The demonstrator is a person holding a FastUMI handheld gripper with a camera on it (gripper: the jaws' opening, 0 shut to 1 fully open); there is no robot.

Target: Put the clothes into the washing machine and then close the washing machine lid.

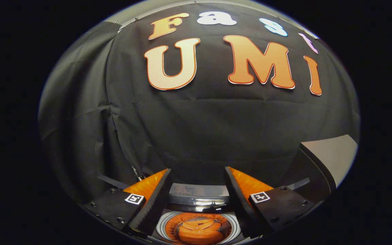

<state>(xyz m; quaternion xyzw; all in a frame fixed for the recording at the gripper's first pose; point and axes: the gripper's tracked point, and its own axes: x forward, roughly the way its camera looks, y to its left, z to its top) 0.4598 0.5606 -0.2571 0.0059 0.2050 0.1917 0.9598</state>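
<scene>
Booth wall (196, 129): black cloth, creased, hanging behind everything and taking up most of the gripper view.

Raised panel (332, 154), off to the right of the fingers: pale grey face with a dark edge, standing tilted against the wall cloth. Probably the washing machine's lid held open, but the hinge is hidden, so I cannot tell for sure.

Washing machine (197, 195): seen from above, directly below and between the fingers. A grey top deck runs across just ahead of the fingertips, with a shiny dark band under it. Nearer than that is a round opening ringed in white.

Drum (172, 226): inside the white ring, wall perforated and lit orange.

Item inside drum (199, 233): orange, folded or ridged in several overlapping bands, lying at the drum's bottom, centred in the opening. It sits between the two fingers as viewed but well below them, not touching either. Whether it is the clothing or part of the drum's base cannot be told; the surface looks smooth and layered rather than crumpled.

Gripper (198, 172): fingers spread wide apart, ridged inner faces turned toward each other, nothing held between them. Each finger mount carries a small square black-and-white marker.
</scene>
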